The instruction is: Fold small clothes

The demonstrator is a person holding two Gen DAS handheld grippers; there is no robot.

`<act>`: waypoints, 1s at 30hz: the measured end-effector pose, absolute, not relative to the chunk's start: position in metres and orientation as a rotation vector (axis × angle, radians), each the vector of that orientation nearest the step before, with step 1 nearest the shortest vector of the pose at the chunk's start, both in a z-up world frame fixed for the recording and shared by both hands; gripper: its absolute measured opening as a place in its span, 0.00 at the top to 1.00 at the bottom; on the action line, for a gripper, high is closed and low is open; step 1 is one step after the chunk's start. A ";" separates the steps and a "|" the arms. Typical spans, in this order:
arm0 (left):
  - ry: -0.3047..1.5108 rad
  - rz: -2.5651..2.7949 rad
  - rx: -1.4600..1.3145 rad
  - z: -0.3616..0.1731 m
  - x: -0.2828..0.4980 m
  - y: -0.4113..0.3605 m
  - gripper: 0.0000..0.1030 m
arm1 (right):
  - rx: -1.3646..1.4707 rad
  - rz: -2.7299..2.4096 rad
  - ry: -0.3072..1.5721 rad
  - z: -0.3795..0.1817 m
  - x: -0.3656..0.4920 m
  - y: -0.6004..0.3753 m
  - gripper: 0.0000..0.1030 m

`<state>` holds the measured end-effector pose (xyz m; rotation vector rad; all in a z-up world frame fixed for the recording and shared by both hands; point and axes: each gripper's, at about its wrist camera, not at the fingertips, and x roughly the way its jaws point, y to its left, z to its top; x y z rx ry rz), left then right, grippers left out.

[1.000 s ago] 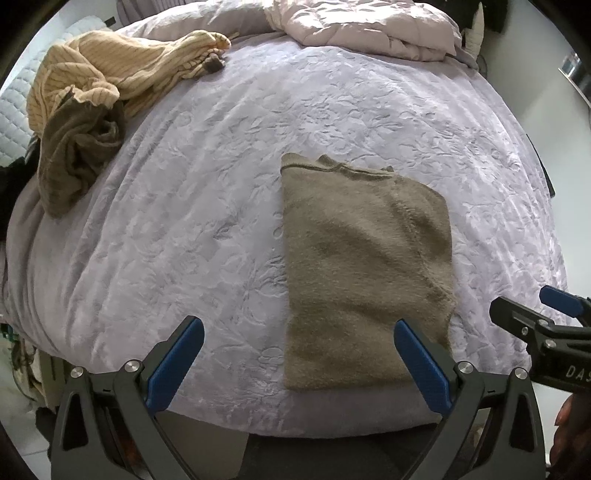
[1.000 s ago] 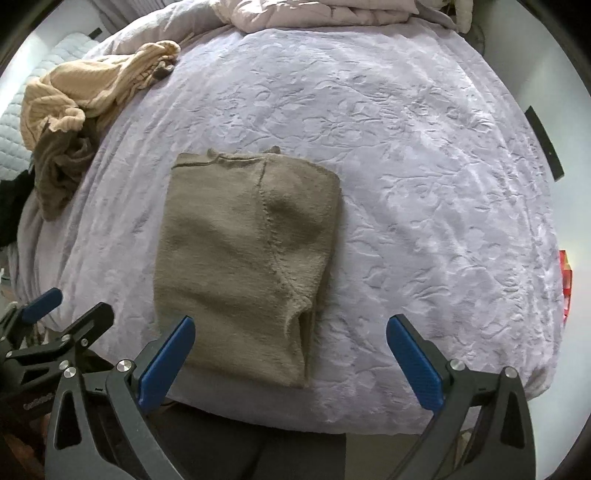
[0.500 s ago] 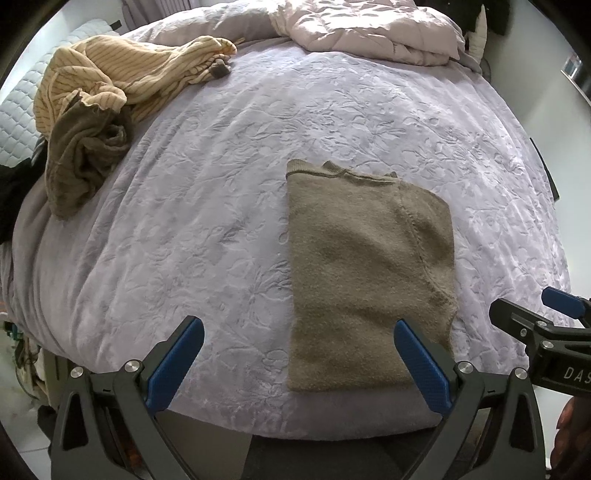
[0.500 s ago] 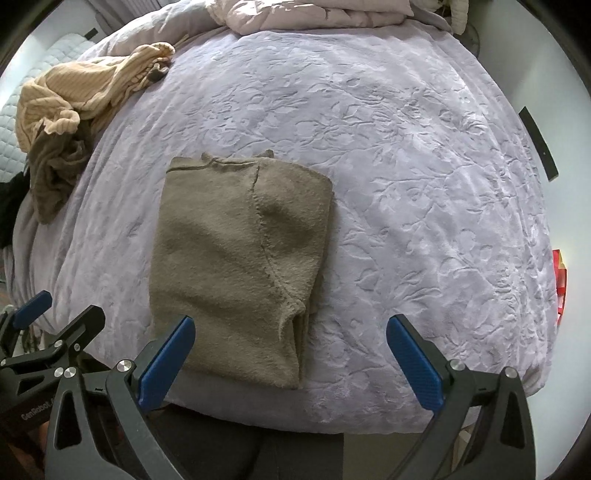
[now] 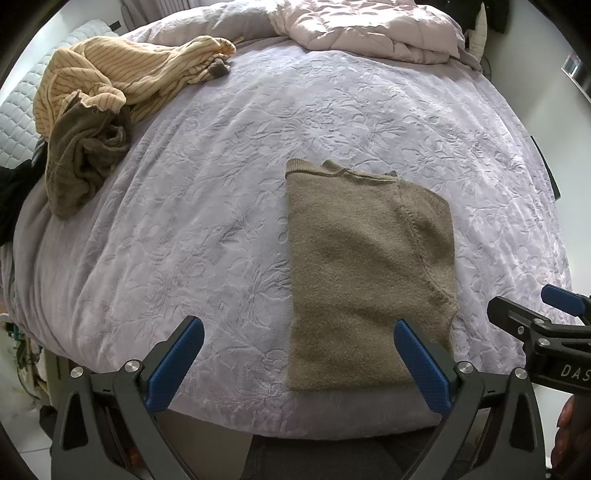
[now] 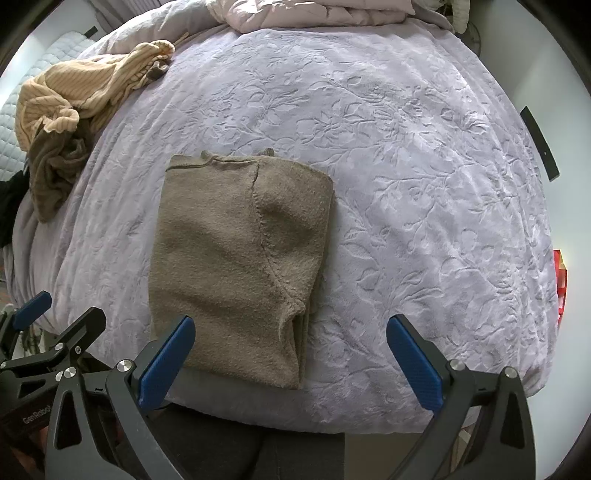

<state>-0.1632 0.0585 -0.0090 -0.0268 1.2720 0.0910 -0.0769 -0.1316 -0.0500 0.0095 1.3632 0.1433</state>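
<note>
A tan knitted garment (image 5: 365, 273) lies folded into a long rectangle on the lilac bedspread (image 5: 207, 206), its near end at the bed's front edge. It also shows in the right wrist view (image 6: 236, 258). My left gripper (image 5: 295, 362) is open and empty, held just off the front edge, its right finger over the garment's near right corner. My right gripper (image 6: 288, 362) is open and empty too, its left finger over the garment's near left corner. Each gripper shows at the edge of the other's view.
A heap of unfolded clothes lies at the far left: a striped beige top (image 5: 122, 81) over a brown garment (image 5: 77, 158). A bunched pink duvet (image 5: 369, 26) lies along the far side. The bed drops off at the front and right edges.
Both grippers have pulled back slightly from the bed, so the garment and clothes heap sit a little farther away in view. Both stay open and empty.
</note>
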 end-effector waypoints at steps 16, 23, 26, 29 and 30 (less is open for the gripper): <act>1.272 0.092 -0.027 -0.009 -0.163 0.058 0.00 | -0.004 0.150 1.366 -0.051 -0.071 -0.135 0.00; 1.273 0.091 -0.025 -0.009 -0.163 0.058 0.00 | -0.009 0.145 1.369 -0.050 -0.070 -0.139 0.00; 1.271 0.090 -0.025 -0.009 -0.163 0.058 0.00 | -0.010 0.143 1.370 -0.050 -0.071 -0.139 0.00; 1.272 0.090 -0.026 -0.009 -0.164 0.058 0.00 | -0.014 0.142 1.369 -0.050 -0.071 -0.139 0.00; 1.272 0.091 -0.026 -0.009 -0.164 0.058 0.00 | -0.015 0.141 1.369 -0.050 -0.071 -0.140 0.00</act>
